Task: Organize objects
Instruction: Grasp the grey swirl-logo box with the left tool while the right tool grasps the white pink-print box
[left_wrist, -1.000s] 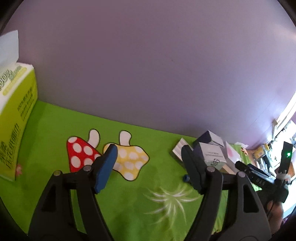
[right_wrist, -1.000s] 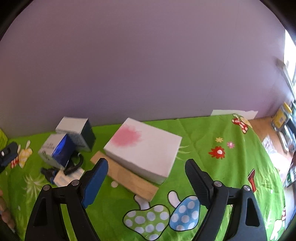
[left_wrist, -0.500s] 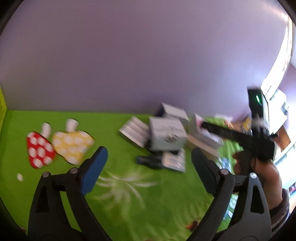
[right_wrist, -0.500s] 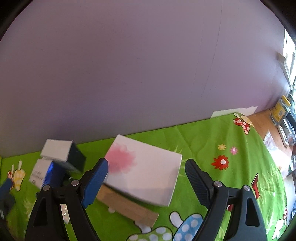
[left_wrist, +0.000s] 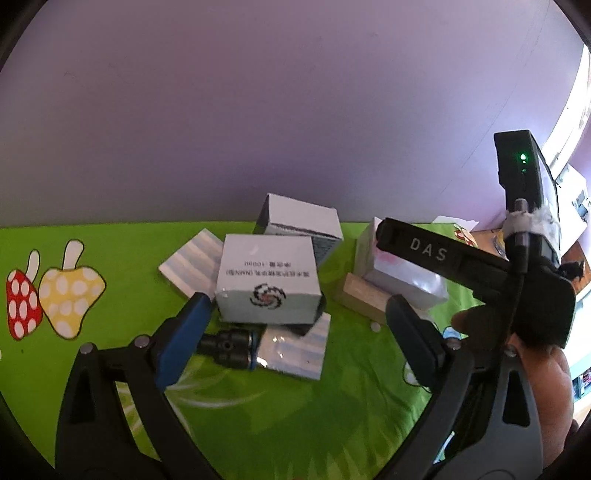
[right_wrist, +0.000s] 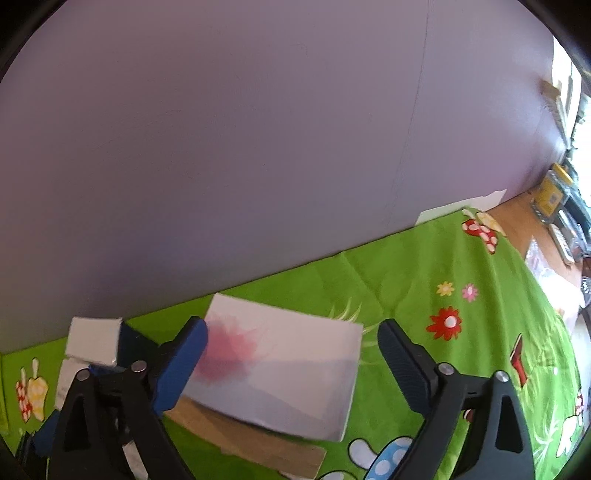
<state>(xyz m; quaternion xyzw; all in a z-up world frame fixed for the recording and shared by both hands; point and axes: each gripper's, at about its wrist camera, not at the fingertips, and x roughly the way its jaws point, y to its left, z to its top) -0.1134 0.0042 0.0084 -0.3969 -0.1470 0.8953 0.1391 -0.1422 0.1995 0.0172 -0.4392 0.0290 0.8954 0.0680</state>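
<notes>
- My left tongs (left_wrist: 295, 332) are spread wide and hold nothing. They hang low over the green cloth (left_wrist: 122, 258), aimed at a cluster of small things.
- Between their tips lies a black pipe fitting (left_wrist: 227, 345) with a blue ring at one end, resting on the cloth. Its left end sits just by my left blue fingertip (left_wrist: 184, 339); I cannot tell if they touch.
- Right behind the fitting stands a white box (left_wrist: 267, 284) with a swirl mark on its front face. A second white box with dark sides (left_wrist: 301, 219) sits behind that one, close to the purple wall (left_wrist: 258, 110).
- Two flat striped packets are there: one (left_wrist: 194, 264) to the left of the swirl box, one (left_wrist: 295, 352) in front of it, touching the fitting's ringed end.
- My right tongs (right_wrist: 291, 358) are also wide apart, empty, and reach over a bigger white box with a pink blot (right_wrist: 280, 369).
- That box lies partly on a wooden block (right_wrist: 255, 446), which sticks out at its near edge.
- From the left camera my right tongs (left_wrist: 443, 258) show above that same box (left_wrist: 399, 277) and block (left_wrist: 364, 297), to the right of the cluster.
- Red and yellow mushroom prints (left_wrist: 51, 295) mark the cloth at the far left.
</notes>
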